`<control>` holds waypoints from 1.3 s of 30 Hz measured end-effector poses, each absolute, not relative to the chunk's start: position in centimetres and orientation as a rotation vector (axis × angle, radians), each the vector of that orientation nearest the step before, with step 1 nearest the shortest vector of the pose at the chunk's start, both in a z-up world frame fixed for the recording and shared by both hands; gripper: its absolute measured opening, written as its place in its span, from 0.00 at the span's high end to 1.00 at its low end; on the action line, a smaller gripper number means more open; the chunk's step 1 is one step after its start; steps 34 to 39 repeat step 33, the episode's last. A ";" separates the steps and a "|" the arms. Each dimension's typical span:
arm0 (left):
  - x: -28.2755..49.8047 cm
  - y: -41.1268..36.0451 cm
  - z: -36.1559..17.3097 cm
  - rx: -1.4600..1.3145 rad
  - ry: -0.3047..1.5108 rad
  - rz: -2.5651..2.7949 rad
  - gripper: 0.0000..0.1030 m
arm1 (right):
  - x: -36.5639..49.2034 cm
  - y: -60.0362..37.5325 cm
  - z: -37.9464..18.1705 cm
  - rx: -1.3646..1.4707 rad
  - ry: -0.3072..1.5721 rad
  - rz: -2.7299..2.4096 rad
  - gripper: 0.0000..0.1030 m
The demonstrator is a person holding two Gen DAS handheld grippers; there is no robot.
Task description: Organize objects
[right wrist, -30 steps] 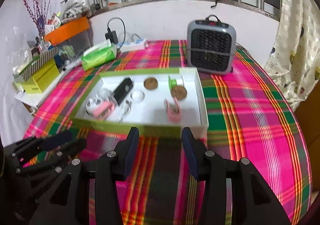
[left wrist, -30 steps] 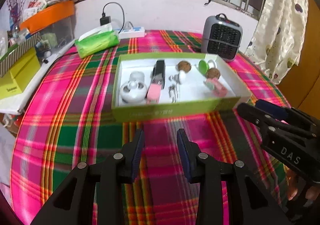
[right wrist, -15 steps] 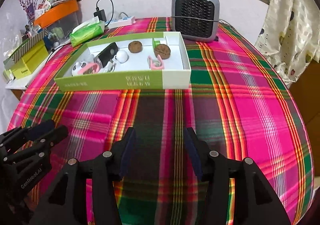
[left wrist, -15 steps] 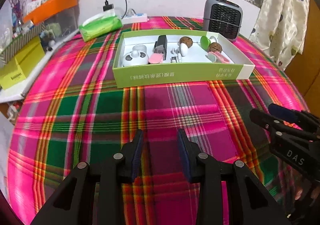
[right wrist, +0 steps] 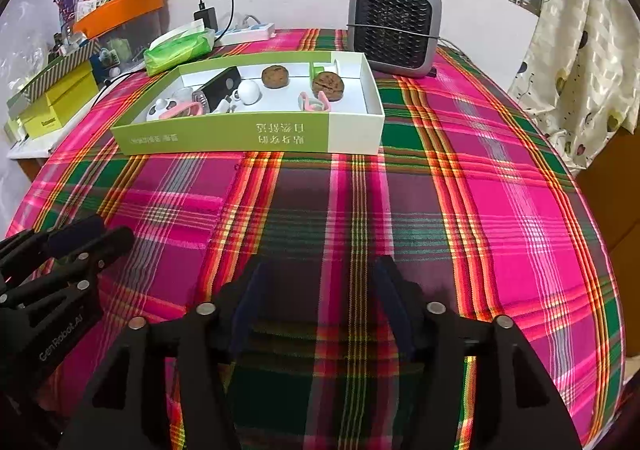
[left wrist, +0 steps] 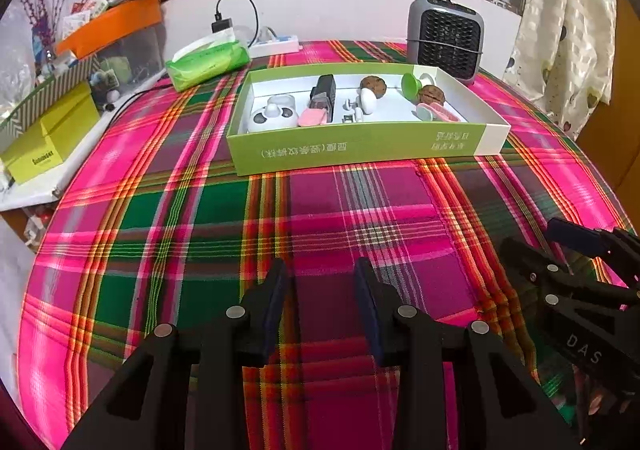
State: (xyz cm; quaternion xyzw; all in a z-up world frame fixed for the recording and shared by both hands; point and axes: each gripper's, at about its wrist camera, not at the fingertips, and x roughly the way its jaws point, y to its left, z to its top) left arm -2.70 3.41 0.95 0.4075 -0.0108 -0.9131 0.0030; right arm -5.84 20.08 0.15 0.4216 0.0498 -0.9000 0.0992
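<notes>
Hovering low over the plaid tabletop (left wrist: 168,234), the left hand-held gripper (left wrist: 322,282) has its jaws spread apart with nothing between them. From the left wrist view, the green-and-white tray box (left wrist: 360,148) lies well ahead of it, toward the far side. Inside sit a white panda-faced item (left wrist: 272,116) at the left end, a pink piece (left wrist: 314,116) just beside it, a black block (left wrist: 324,92), a white knob-like item (left wrist: 366,100), two brown walnuts (left wrist: 373,84), a green cup-like piece (left wrist: 410,82) and a pink clip (left wrist: 434,112) near the right end. A grey heater (left wrist: 444,38) stands behind the box, a green tissue pack (left wrist: 206,64) to its left, and a white power strip (left wrist: 276,44) by the wall. The right hand-held gripper (left wrist: 560,246) shows at the lower right edge, also over the cloth.

From the right wrist view, the right hand-held gripper (right wrist: 318,282) is held wide, empty, above the tabletop (right wrist: 500,210). The tray box (right wrist: 248,138) lies ahead and slightly left, well apart from the fingertips, with the walnuts (right wrist: 328,84), the pink clip (right wrist: 314,102), the white knob-like item (right wrist: 248,92) and the black block (right wrist: 220,84) visible inside. The heater (right wrist: 394,28) stands just behind the box's right end. The left hand-held gripper (right wrist: 88,236) reaches in from the lower left, its jaws only slightly apart as seen from here. A yellow carton (right wrist: 60,102) rests on a side surface at far left.
</notes>
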 end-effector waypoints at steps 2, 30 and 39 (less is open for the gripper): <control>-2.7 3.3 1.0 1.278 -0.027 -2.865 0.68 | -5.8 20.1 0.1 1.241 0.145 -2.670 0.40; -2.7 3.3 1.0 1.276 -0.032 -2.862 0.67 | -6.0 20.2 0.1 1.239 0.142 -2.675 0.37; -2.7 3.3 1.0 1.276 -0.031 -2.862 0.68 | -6.0 20.2 0.1 1.239 0.141 -2.675 0.37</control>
